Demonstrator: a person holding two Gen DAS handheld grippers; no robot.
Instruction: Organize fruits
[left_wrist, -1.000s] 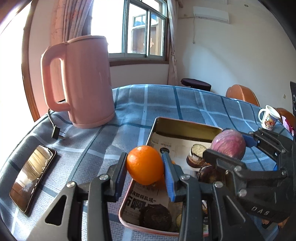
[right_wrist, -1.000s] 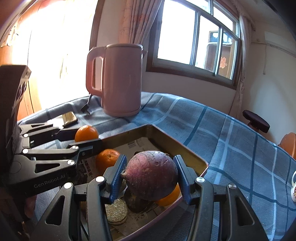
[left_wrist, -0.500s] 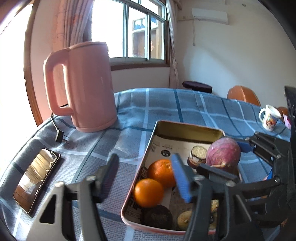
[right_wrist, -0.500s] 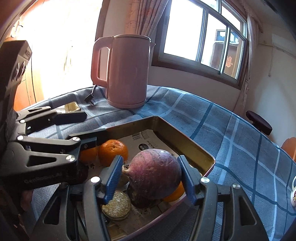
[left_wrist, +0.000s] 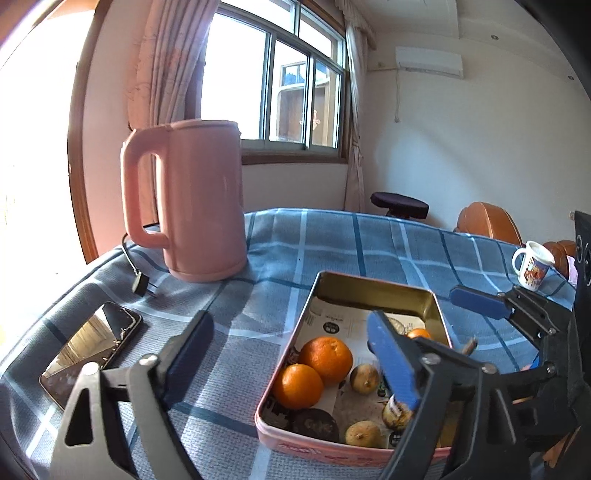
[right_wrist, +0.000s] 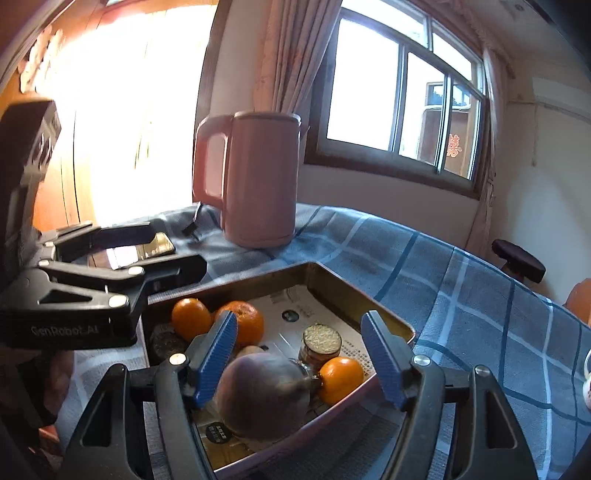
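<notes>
A pink metal tray lined with newspaper holds the fruit. Two oranges lie side by side at its left; they also show in the right wrist view. A third orange lies by a small jar. A big purple fruit rests in the tray below my right gripper, which is open and empty. My left gripper is open and empty above the tray's left edge. Small brown fruits lie in the tray.
A pink kettle with its cord and plug stands at the back left. A phone lies at the left on the blue checked cloth. A white mug stands far right.
The left gripper opened and dropped its orange into the tray, then drew back. The right gripper opened and let the purple fruit down into the tray.
</notes>
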